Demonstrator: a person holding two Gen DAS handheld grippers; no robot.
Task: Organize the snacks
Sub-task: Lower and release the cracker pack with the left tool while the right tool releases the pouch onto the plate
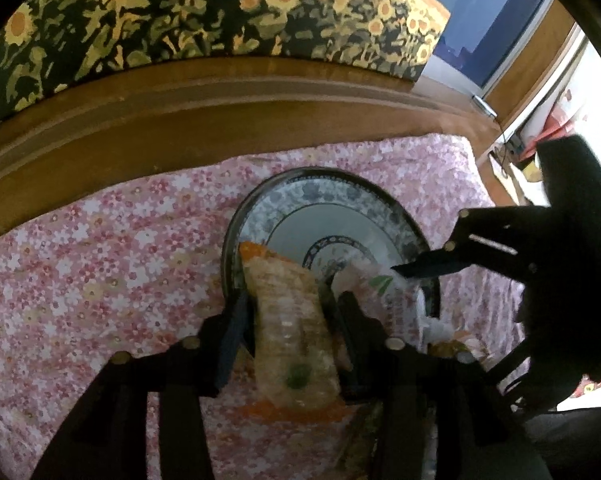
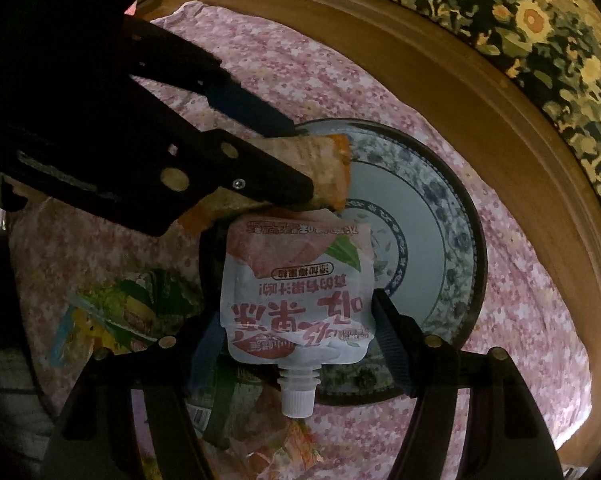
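Right wrist view has the white spouted jelly pouch with the pink peach print [image 2: 296, 300] dead centre, cap pointing to 6 o'clock, sitting between the right gripper [image 2: 296, 320] fingers; the pouch fills the gap, but I honestly can't tell if the pads are pressing it or just flanking it. It hangs over the 7 o'clock edge of the round blue-and-white floral ceramic plate [image 2: 440, 240]. Just at 12 o'clock from the pouch is the clear plastic snack packet with orange ends [image 2: 320, 160], its far end over the plate rim, with the left gripper [image 2: 296, 164] reaching in from 10 o'clock. In the left wrist view that same packet [image 1: 292, 328] runs between the left gripper's [image 1: 288, 316] fingers, jaws partly apart, and whether the pads are biting it isn't clear. Under everything lies a pink flowered cloth [image 2: 520, 320], with a green and yellow snack wrapper [image 2: 132, 312] at 8 o'clock from the pouch. A curved brown wooden frame [image 1: 180, 96] borders the cloth, and beyond it there's sunflower-print fabric [image 1: 180, 12].
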